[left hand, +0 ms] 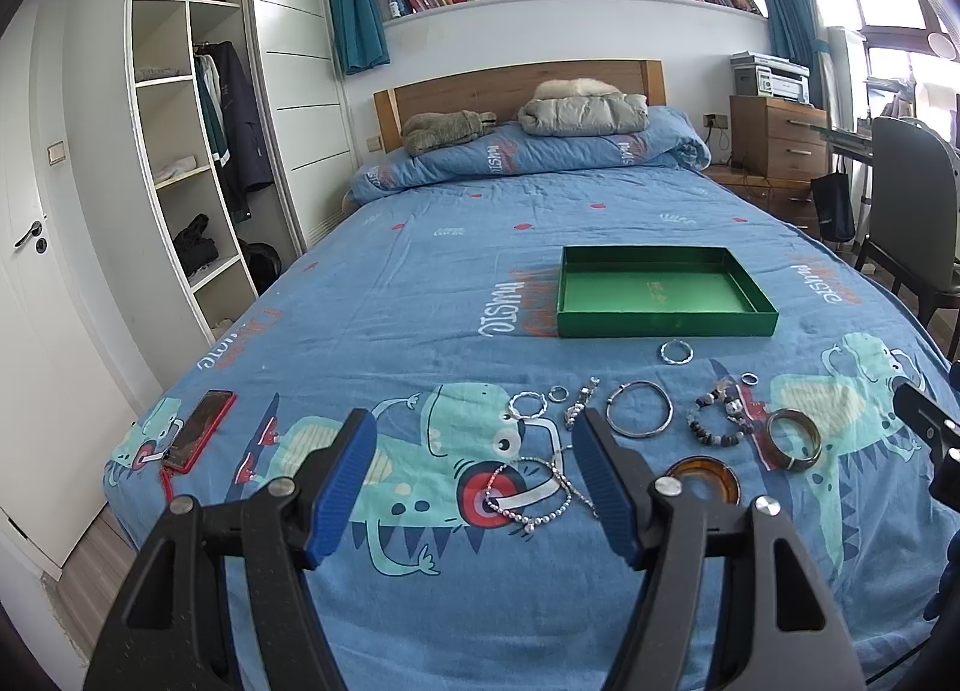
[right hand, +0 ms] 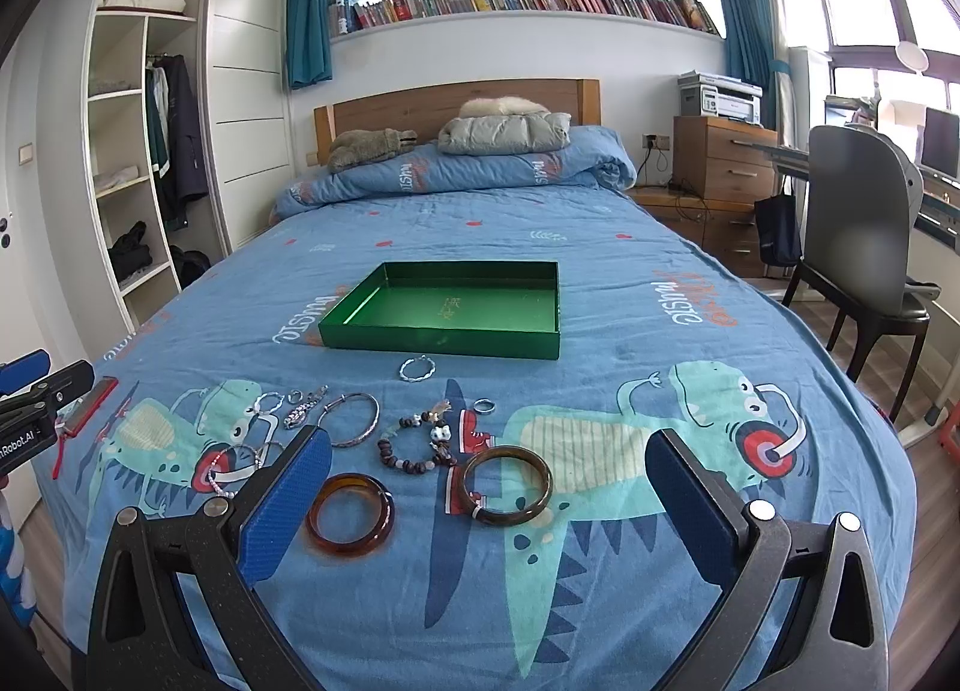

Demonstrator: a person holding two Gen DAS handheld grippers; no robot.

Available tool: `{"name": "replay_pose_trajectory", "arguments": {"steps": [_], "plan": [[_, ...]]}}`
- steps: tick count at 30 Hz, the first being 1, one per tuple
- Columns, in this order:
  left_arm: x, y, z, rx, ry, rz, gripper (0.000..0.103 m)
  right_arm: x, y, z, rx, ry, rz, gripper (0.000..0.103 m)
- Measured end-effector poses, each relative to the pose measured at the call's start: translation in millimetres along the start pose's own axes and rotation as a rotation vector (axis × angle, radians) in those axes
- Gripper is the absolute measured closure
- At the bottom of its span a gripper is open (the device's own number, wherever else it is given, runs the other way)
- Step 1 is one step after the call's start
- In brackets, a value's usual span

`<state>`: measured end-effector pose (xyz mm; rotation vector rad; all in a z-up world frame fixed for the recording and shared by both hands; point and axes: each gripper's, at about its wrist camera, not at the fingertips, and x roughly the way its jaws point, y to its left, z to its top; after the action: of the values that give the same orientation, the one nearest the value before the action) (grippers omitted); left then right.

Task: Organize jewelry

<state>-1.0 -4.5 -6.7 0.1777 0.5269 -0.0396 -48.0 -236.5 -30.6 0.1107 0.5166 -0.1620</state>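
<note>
Hovering over the bed, both the left gripper and right gripper hold their fingers wide and empty; bangles, bracelets and rings lie near the empty green tray. Judged not started: the amber bangle needs a descending pinch.

The amber bangle sits half hidden behind the left hand-held gripper (its finger covers it).
</note>
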Motion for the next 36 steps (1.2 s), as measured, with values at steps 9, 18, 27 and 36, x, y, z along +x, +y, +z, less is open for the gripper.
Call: {"name": "replay_pose_trajectory", "arguments": {"steps": [9,18,27,36], "plan": [[12.0,10.1,-4.9,-0.041,0.05,-0.018,0.037,-0.9,-7.4,-2.2,0.02,-0.002,-0.019,0.0],[30.8,8.2,-11.3,-0.054,0.134,-0.078,0.037,8.6,-35.7,-9.5,0.069,0.045,-0.061,0.001],[57.5,-32.1,-24.7,-0.04,0.187,-0.248,0.037,33.3,-53.1,-21.0,0.07,0.115,-0.033,0.018],[114.5,-76.3,-34.8,0.013,0.278,-0.384,0.039,105.5,-58.9,-32.7,0.065,0.259,0.053,0.049]]}}
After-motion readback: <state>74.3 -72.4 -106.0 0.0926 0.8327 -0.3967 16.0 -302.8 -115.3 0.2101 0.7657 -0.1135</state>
